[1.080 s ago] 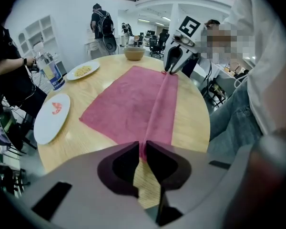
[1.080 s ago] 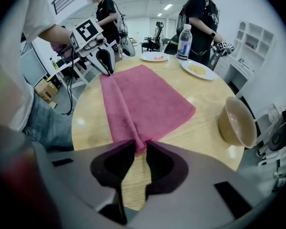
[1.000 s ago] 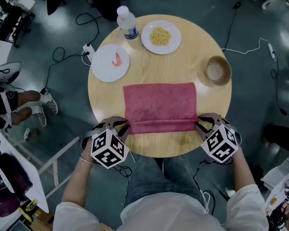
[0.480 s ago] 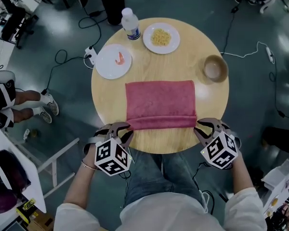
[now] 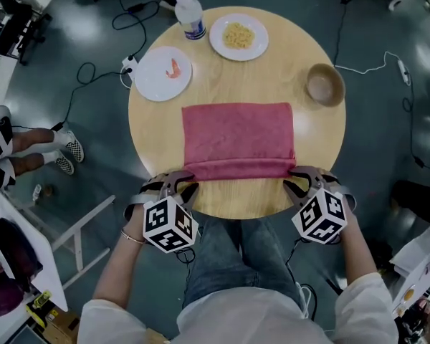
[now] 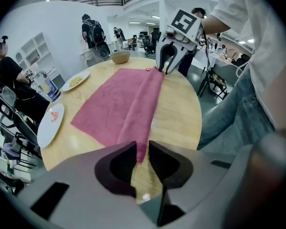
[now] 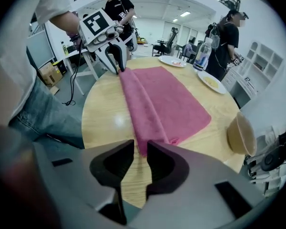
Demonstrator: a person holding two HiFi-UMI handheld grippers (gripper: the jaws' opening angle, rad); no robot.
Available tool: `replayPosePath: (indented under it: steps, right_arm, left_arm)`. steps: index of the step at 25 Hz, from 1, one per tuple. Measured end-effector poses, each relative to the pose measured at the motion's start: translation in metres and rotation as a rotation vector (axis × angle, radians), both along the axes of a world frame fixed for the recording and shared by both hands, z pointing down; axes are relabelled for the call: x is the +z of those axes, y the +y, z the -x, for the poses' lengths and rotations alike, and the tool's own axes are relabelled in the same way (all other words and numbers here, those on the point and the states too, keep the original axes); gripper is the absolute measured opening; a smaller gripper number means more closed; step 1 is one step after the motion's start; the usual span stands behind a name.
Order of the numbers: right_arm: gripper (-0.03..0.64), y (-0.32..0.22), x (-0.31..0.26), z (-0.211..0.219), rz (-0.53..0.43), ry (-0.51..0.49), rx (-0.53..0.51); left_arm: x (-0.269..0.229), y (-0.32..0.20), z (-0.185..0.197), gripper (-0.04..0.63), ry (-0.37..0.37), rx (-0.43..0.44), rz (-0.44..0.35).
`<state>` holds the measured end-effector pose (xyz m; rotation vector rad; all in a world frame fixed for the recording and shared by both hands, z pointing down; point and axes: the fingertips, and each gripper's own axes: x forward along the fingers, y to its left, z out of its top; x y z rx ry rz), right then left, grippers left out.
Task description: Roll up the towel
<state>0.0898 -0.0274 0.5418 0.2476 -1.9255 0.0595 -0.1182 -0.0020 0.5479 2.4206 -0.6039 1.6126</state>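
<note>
A pink towel [image 5: 238, 135] lies flat on the round wooden table [image 5: 236, 77], its near edge turned over into a thick fold [image 5: 236, 168]. My left gripper [image 5: 180, 185] is shut on the fold's left end and my right gripper [image 5: 295, 182] on its right end. In the left gripper view the towel [image 6: 119, 104] runs into the left gripper [image 6: 142, 155], with the right gripper [image 6: 168, 67] at the far end. The right gripper view mirrors this: the towel [image 7: 167, 99] tapers into the right gripper [image 7: 140, 152], and the left gripper [image 7: 116, 63] holds the far end.
Behind the towel stand a white plate with a shrimp [image 5: 162, 73], a plate of yellow food [image 5: 238, 36], a water bottle [image 5: 190, 18] and a wooden bowl [image 5: 325, 84]. Cables lie on the floor. The person's legs are against the near table edge.
Both grippers have moved a little away from the person, carrying the folded near edge further onto the towel. The plates, bottle and bowl have not moved on the table.
</note>
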Motion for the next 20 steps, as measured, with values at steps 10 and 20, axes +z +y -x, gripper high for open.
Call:
replayPosePath:
  steps: [10, 20]
  right_arm:
    - [0.04, -0.004, 0.007, 0.001, -0.035, -0.004, 0.002]
    - [0.018, 0.019, 0.008, -0.004, -0.001, 0.008, 0.005]
  left_arm:
    - [0.006, -0.002, 0.001, 0.067, -0.023, 0.037, -0.023]
    - [0.005, 0.011, 0.0, 0.015, -0.009, -0.01, 0.008]
